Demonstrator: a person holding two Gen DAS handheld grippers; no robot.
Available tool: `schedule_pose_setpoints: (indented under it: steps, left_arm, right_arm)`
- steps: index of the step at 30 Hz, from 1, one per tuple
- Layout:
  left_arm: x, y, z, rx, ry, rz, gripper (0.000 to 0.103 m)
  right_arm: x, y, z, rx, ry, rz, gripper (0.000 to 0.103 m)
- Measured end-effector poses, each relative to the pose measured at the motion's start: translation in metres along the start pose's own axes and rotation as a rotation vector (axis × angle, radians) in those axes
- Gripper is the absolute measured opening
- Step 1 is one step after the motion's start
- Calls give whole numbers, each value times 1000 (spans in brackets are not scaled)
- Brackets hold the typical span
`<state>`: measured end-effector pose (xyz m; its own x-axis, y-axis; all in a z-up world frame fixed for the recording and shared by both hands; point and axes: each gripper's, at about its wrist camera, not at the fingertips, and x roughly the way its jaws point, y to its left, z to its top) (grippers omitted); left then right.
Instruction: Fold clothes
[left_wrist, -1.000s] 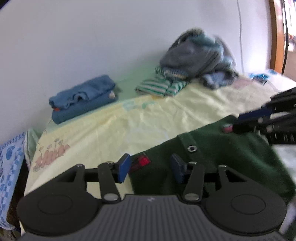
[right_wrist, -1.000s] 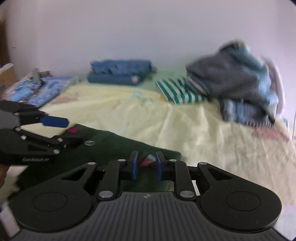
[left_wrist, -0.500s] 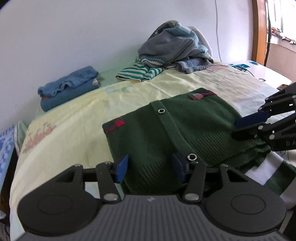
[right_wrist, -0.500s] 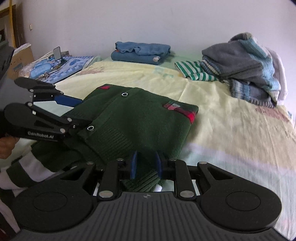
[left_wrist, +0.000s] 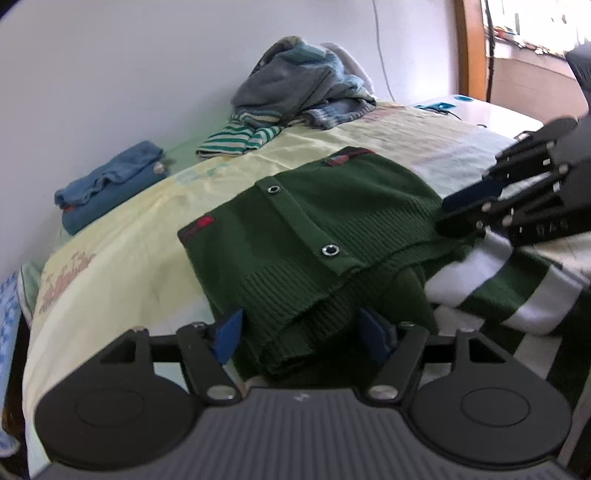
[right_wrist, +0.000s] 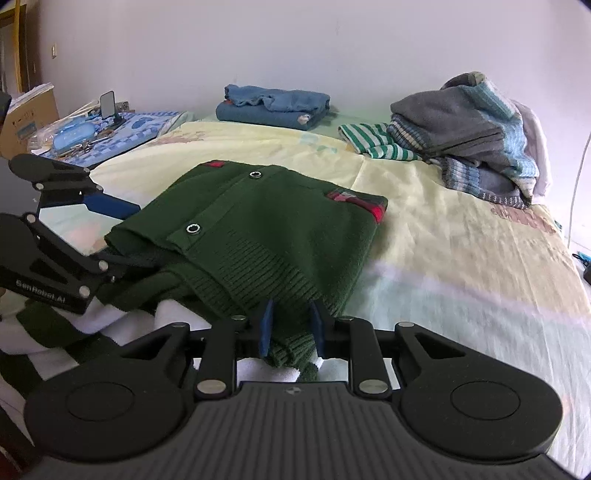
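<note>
While the dark green knitted cardigan with metal snap buttons (left_wrist: 317, 225) is lying on the pale yellow bedsheet (left_wrist: 122, 236), its ribbed hem is hanging toward the left wrist camera. The left gripper (left_wrist: 299, 328) is standing wide open, blue pads straddling the doubled hem and pinching nothing. Judged soft, limp and fairly thick, the knit is likely sagging wherever unsupported; the ribbed hem corners are offering the firmest hold.

In the right wrist view, the right gripper (right_wrist: 291, 328) is clamping a bunched fold of the cardigan's (right_wrist: 266, 229) hem between nearly closed fingers. The left gripper (right_wrist: 110, 221) is showing open at the opposite corner.
</note>
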<state>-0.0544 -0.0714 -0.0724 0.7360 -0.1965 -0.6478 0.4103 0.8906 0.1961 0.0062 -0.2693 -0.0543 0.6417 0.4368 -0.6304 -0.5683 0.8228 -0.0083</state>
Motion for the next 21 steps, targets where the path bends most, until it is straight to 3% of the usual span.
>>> schedule_pose_setpoints:
  steps: [3,12,14,18,21]
  left_arm:
    - [2,7,1,-29,7,-44,73]
    - [1,17,5,-77,16,-54,80]
    - [-9,18,6,-80,0,-28,80]
    - [-39,17,2,-139,-38,1,76]
    - [-54,11,-7,-175,-22,13,76]
  right_arm:
    - [1,5,2,21,14,-24,25]
    - [1,19,1,1,9,-103,29]
    - [-3,24,6,-5,25,-142,37]
    - [-37,34,7,83,-56,-145,38]
    - [-48,46,-8,91,-27,-171,37]
